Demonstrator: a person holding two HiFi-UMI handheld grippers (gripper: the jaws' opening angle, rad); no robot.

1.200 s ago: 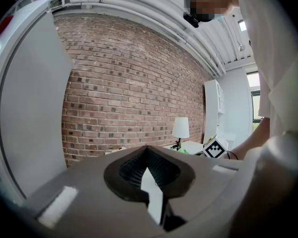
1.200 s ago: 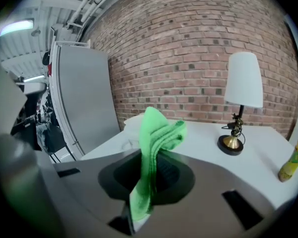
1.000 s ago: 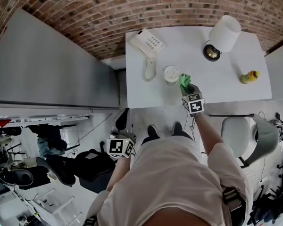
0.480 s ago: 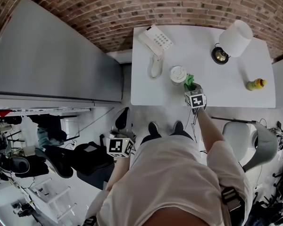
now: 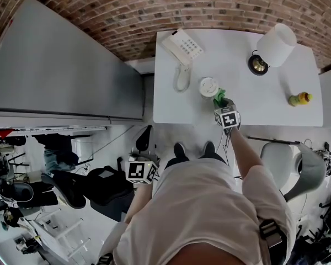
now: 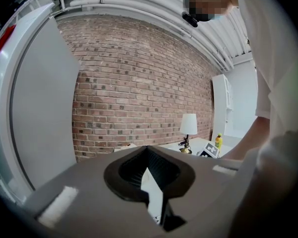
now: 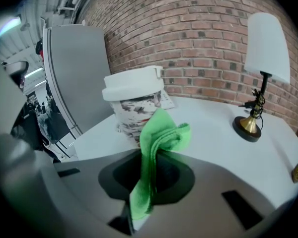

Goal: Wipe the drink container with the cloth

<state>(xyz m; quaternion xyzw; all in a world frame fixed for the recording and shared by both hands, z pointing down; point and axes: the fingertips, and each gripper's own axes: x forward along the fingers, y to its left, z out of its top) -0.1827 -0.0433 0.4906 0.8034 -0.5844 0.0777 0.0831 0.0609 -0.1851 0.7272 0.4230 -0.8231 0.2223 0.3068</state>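
Left gripper (image 6: 153, 197) is low at the person's side, off the surface; jaws nearly together, thin slit only, nothing in them.

Right gripper (image 7: 148, 195) is out over the near edge of the white surface (image 5: 265, 101), jaws clamped on the green cloth (image 7: 161, 135). The cloth is bunched and sticks up out of the jaws.

Drink container (image 7: 134, 100) is a white-lidded cup with a printed wall, upright on the surface just beyond the right gripper. The cloth tip sits at its lower side. It looks like it's touching, but I can't confirm contact.

Behind the cup on the left is a white desk phone (image 5: 181, 47), with its handset lying toward the cup. On the right is a lamp (image 7: 265, 48) with a white shade and brass base, well apart from the cup. A yellow bottle (image 5: 299, 99) stands by the right edge. Brick wall (image 5: 154, 4) at the back.
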